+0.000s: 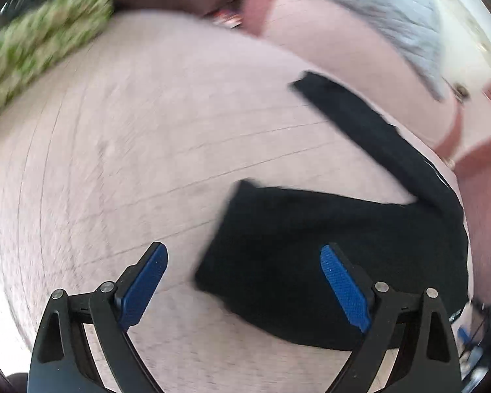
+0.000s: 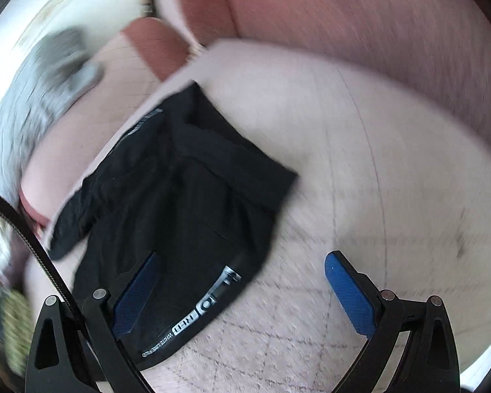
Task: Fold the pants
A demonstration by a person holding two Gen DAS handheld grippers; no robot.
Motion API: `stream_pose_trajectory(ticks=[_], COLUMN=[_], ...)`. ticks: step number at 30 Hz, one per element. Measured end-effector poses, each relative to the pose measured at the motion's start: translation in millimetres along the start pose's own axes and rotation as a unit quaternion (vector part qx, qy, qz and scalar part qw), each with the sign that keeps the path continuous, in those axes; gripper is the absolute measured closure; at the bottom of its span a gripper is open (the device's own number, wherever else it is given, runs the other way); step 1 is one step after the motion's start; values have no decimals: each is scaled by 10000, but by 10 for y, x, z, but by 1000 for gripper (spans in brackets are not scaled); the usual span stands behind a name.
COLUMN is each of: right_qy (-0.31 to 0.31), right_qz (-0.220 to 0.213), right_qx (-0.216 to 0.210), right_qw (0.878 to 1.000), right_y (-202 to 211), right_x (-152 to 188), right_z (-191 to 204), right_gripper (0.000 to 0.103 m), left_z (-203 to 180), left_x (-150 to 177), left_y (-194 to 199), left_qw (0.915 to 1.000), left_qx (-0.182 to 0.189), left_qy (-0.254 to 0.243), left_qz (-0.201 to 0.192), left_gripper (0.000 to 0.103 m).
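Observation:
Black pants (image 1: 311, 239) lie spread on a pale pink quilted bedspread (image 1: 147, 147). One leg stretches up to the right; the other lies below it. My left gripper (image 1: 244, 253) hangs open above the hem of the lower leg, its blue pads holding nothing. From the right wrist camera the pants (image 2: 186, 196) appear with their waistband, printed with grey lettering, nearest the lens. My right gripper (image 2: 240, 262) is open just above that waistband. Its left blue pad is over the fabric and its right pad over bare bedspread (image 2: 360, 163). Both views are blurred.
A green patterned cushion (image 1: 39, 49) lies at the upper left of the bed. A grey knitted blanket (image 1: 392, 16) is draped at the back. A reddish-brown upholstered piece (image 2: 343, 9) borders the bed. A black cable (image 2: 32, 245) runs beside my right gripper.

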State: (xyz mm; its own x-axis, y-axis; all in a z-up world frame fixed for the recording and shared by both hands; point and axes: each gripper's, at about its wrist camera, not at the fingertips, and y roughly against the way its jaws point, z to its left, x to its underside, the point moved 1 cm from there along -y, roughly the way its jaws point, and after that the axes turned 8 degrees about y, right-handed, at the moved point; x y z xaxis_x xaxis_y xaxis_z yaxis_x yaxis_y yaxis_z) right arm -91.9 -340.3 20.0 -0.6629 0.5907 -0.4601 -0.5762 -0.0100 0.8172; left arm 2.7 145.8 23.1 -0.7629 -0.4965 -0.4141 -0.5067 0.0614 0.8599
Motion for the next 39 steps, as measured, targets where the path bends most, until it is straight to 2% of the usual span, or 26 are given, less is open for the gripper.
stream_pose_trajectory(ticks=[1, 2, 4, 6, 8, 10, 11, 12, 13, 14, 15, 16, 19, 23, 29, 33, 35, 36, 37, 39], right_qy=[-59, -20, 63, 60, 83, 79, 87, 108, 153, 216, 281, 274, 140, 304, 294, 76, -57, -143, -229, -244], right_qz=[-27, -93, -74, 5, -42, -60, -62, -61, -75, -80, -73, -41, -100, -296, -246, -165, -78, -76, -101, -183], right_qx=[-39, -57, -176, -281, -309, -374, -370, -348, -336, -319, -294, -353, -606, -686, -595, -560, -409, -349, -379, -231], right_qw=[10000, 9999, 9998, 9996, 9995, 9993, 9993, 9993, 9993, 9992, 9991, 9990, 9980, 9967, 9975, 9983, 9991, 9993, 9990, 9993], right_y=[3, 19, -1, -73, -79, -85, -109, -136, -157, -172, -187, -204, -146, 72, 242, 305, 298, 317, 345, 436], right_x=[-4, -13, 4, 47, 49, 40, 32, 29, 26, 21, 16, 7, 9, 47, 143, 285, 347, 374, 382, 363], right_z=[-19, 2, 65, 94, 113, 145, 148, 151, 160, 180, 191, 180, 125, 156, 12, -189, -282, -337, -374, -394], right_gripper=[1, 1, 1, 1, 2, 10, 17, 21, 34, 54, 65, 84, 86, 87, 87, 86, 77, 77, 76, 67], left_z=[46, 164, 104, -113, -320, -502, -535, -609, -656, -571, -557, -443, -255, -19, -96, -117, -79, -28, 53, 184], left_x=[21, 71, 150, 245, 355, 421, 429, 439, 437, 395, 352, 284, 88, 120, 199, 283, 318, 339, 343, 339], left_y=[-52, -49, -70, -139, -206, -224, -210, -200, -193, -170, -163, -129, -111, 71, 241, 230, 214, 221, 240, 279], left_qw=[10000, 9999, 9995, 9976, 9946, 9926, 9923, 9922, 9924, 9928, 9940, 9951, 9965, 9930, 9943, 9966, 9975, 9979, 9979, 9970], left_qx=[-40, 88, -26, -168, -154, 93, 242, 216, 95, 100, 178, 355, 621, 1013, 878, 552, 327, 268, 304, 470], left_qy=[32, 20, -304, -639, -997, -1181, -1198, -1216, -1220, -1193, -1069, -896, -394, -65, -284, -270, -251, -175, -38, 239], left_qz=[76, 47, -41, 194, 244, 249, 213, 174, 144, 69, 139, 231, 405, 608, 534, 553, 575, 566, 566, 574], left_gripper=[9, 9, 9, 8, 8, 9, 20, 31, 58, 75, 82, 88, 89, 89, 89, 86, 81, 80, 78, 72])
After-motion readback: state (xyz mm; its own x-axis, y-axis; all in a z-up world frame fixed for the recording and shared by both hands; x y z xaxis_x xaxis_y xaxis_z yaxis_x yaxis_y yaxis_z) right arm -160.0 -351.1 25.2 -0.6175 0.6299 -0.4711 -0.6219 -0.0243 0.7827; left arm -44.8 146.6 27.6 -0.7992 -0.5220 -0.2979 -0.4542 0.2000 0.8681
